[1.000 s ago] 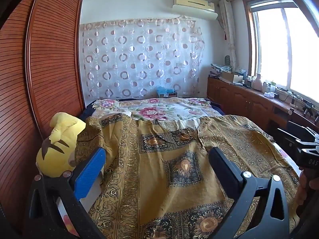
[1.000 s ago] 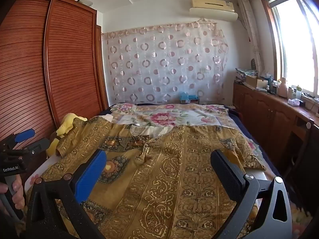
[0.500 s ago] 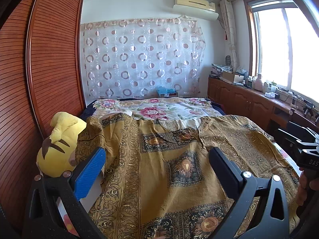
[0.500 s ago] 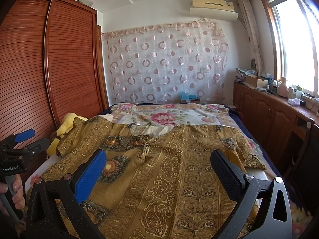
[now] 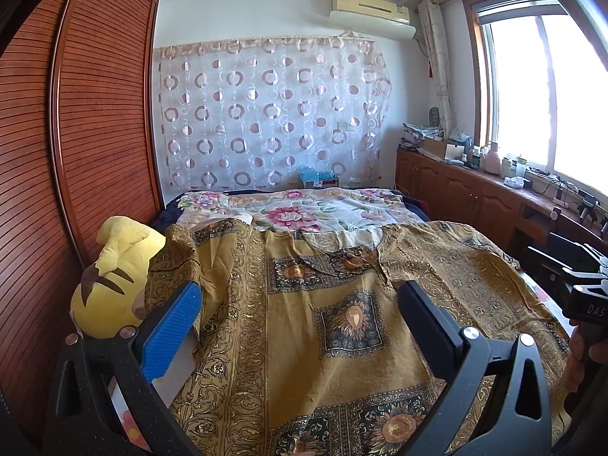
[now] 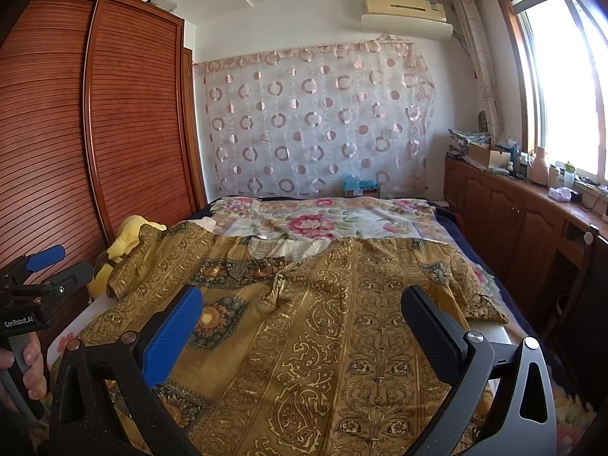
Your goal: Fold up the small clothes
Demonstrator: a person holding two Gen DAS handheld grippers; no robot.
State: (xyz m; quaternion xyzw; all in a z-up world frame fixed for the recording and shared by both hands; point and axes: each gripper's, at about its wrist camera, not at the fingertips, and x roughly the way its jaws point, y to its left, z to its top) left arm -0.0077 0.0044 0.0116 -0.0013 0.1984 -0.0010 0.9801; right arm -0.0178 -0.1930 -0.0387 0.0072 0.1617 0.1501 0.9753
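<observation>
Garment (image 5: 342,323) spread flat on bed (image 6: 380,220), my left claw (image 5: 300,315) and right claw (image 6: 300,315) both wide apart, empty, above its near edge.

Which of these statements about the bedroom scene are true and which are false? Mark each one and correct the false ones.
1. The golden patterned garment lies spread out on the bed. True.
2. The left gripper is clamped on a sleeve. False: its jaws stand wide apart, holding nothing.
3. A yellow plush toy lies at the garment's left edge, by the wooden wardrobe. True.
4. The right gripper is shut on the collar. False: it is open, with the cloth showing between its fingers.
5. The air conditioner is mounted high on the wall above the circle-patterned curtain. True.
6. The garment is already folded in half. False: both sleeves lie spread out.
</observation>
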